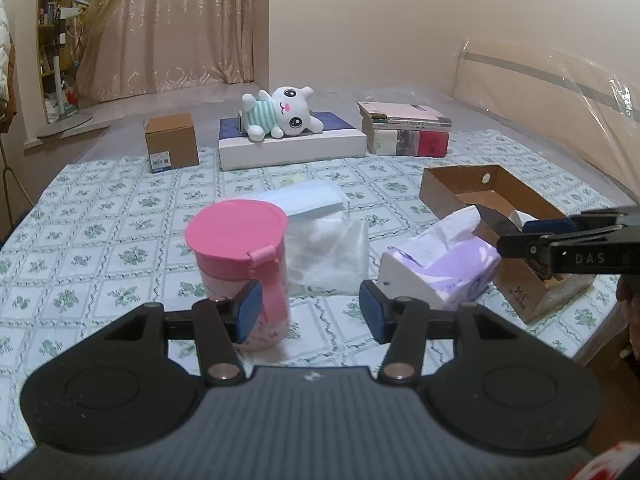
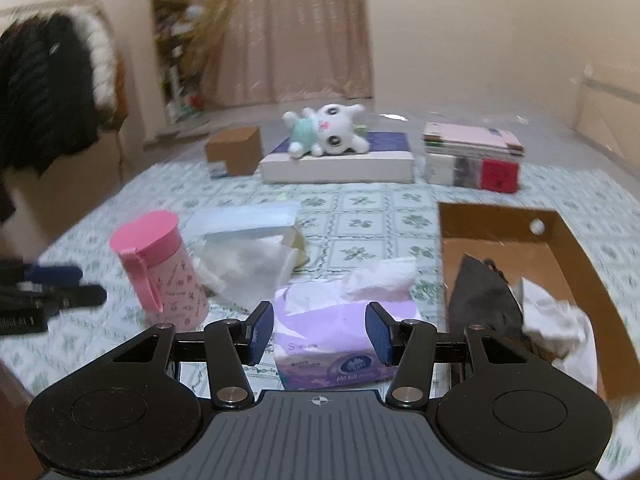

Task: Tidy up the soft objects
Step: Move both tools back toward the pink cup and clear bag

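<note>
A purple tissue pack (image 2: 336,340) lies on the patterned cloth, right in front of my open, empty right gripper (image 2: 320,334); it also shows in the left wrist view (image 1: 440,268). An open cardboard box (image 2: 532,264) to its right holds a dark cloth (image 2: 484,300) and a white cloth (image 2: 560,320). A white cloth in clear plastic (image 2: 248,268) and a blue mask pack (image 2: 244,216) lie in the middle. A white plush toy (image 1: 280,114) lies on a flat box at the back. My left gripper (image 1: 312,312) is open and empty beside a pink cup (image 1: 244,264).
A small brown carton (image 1: 172,144) stands at the back left, a stack of books (image 1: 404,134) at the back right. The flat white box (image 1: 292,144) sits between them. The right gripper shows side-on in the left wrist view (image 1: 560,240). The table edge runs on the right.
</note>
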`<state>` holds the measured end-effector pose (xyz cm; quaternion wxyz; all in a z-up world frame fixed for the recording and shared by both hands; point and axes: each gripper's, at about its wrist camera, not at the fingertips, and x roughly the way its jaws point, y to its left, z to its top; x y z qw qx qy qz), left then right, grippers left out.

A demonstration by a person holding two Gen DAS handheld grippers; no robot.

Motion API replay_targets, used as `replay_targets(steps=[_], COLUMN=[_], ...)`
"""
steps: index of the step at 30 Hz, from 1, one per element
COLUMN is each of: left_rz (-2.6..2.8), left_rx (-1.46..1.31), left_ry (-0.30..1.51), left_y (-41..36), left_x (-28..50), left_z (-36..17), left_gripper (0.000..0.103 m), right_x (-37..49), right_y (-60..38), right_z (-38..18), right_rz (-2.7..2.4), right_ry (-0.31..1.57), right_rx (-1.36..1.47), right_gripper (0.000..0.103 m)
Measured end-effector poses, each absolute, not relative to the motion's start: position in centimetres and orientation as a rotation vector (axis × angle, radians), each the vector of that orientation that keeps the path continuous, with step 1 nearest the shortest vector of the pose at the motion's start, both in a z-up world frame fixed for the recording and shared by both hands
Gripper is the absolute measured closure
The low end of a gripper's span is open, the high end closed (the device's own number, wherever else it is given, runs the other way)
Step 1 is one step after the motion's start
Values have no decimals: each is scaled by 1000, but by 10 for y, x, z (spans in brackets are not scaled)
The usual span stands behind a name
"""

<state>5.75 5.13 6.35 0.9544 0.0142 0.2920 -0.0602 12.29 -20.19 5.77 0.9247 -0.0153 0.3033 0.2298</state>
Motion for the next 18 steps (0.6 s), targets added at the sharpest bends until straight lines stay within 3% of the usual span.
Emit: replay_targets(steps=[14,18], left_rz=[-173,-198], left_rx=[146,192], left_ry=[607,622], left_y=[123,146], left_x=[106,133], left_z=[91,97], left_gripper=[49,47], right_x=[191,219], right_y=[-133,-108], right_z=[63,60], right_rz=[757,835], right_ry=[542,532], right_rx=[-420,-537], right_gripper=[50,39])
